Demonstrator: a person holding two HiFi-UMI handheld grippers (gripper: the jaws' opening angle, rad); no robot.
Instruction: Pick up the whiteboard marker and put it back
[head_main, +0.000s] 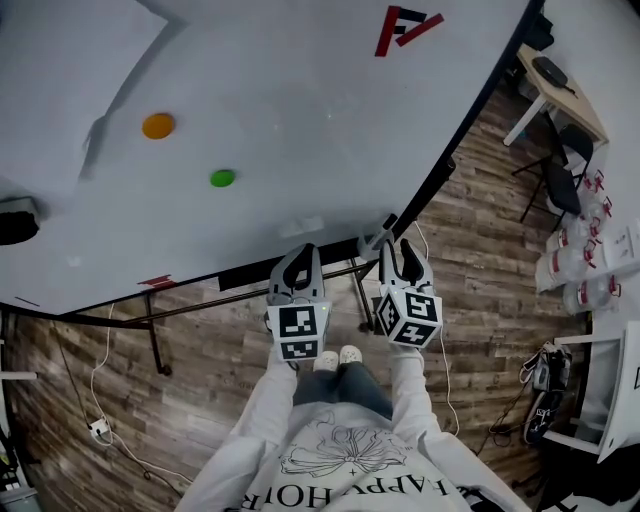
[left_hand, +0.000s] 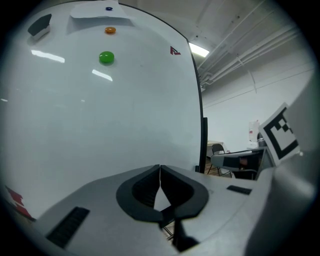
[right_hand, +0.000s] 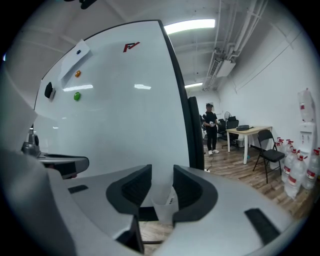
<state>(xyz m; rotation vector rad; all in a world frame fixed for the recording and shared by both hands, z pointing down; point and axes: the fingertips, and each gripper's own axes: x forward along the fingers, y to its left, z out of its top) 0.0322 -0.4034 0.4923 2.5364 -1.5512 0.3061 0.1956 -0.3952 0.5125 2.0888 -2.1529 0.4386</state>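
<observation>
Facing the whiteboard (head_main: 300, 100) at its lower edge, held right claw (right_hand: 162, 175) wide, marker (right_hand: 165, 202) ungripped between its jaws. Kept left claw (left_hand: 160, 172) closed, empty.

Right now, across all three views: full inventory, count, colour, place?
whiteboard: 1, white, fills upper head view
magnet: 1, orange, on board
second magnet: 1, green, below-right of it
logo: 1, red, board's top corner
eraser-like block: 1, dark, board's left edge
likely marker: 1, whitish, low between right tongs' jaws, ungripped
table: 1, tan, far right
chair: 1, black, beside table
jugs: several, clear with red, right wall
bystander: 1, dark clothes, beyond board
left tongs: 1, grey, shut, empty
right tongs: 1, grey, open
</observation>
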